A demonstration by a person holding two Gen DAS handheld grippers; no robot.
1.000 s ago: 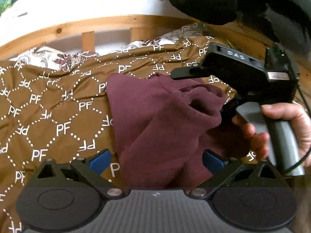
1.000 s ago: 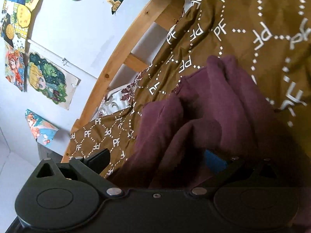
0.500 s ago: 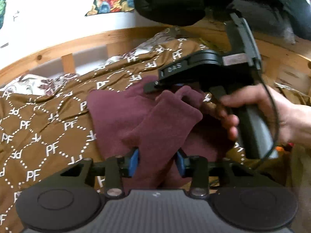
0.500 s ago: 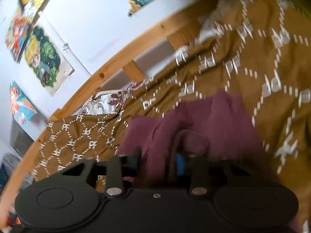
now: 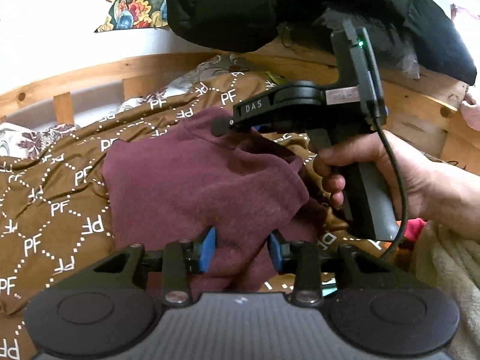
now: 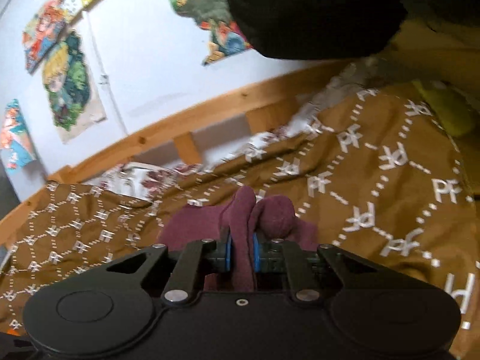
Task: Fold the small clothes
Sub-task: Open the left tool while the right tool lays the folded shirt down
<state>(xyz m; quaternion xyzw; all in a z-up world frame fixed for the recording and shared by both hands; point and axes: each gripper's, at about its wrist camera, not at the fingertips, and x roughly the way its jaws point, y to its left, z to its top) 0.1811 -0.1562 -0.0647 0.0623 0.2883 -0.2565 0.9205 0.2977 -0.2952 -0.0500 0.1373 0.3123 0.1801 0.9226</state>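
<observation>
1. Left wrist view: left gripper (image 5: 240,247), at 6 o'clock, blue pads (image 5: 207,249) pressed on a bunched fold of the maroon garment (image 5: 195,180). Its jaws closed in within the last second and now stand steady, clenched on the cloth.
2. Maroon garment: lies crumpled at frame centre on the brown bedspread (image 5: 54,198) printed with white "PF" marks; its near edge is hidden behind the gripper body, so its full outline cannot be made out.
3. Right gripper (image 5: 222,127): seen side-on at 2 o'clock, tips at the garment's far edge. A hand (image 5: 354,162) grips its handle; the wrist is cut off at the right frame edge.
4. Right wrist view: right gripper (image 6: 241,250), at 6 o'clock, jaws just closing, pinching a thin upright ridge of the garment (image 6: 240,219) between blue pads (image 6: 227,252). Picture is motion-blurred.
5. Wooden bed rail (image 6: 180,114): crosses from 9 o'clock towards 1 o'clock.
6. Wall pictures (image 6: 69,90): at 10 o'clock, subjects too blurred to read.
7. Black padded mass (image 5: 228,3): at 12 o'clock, cut off by the frame; identity unclear.
</observation>
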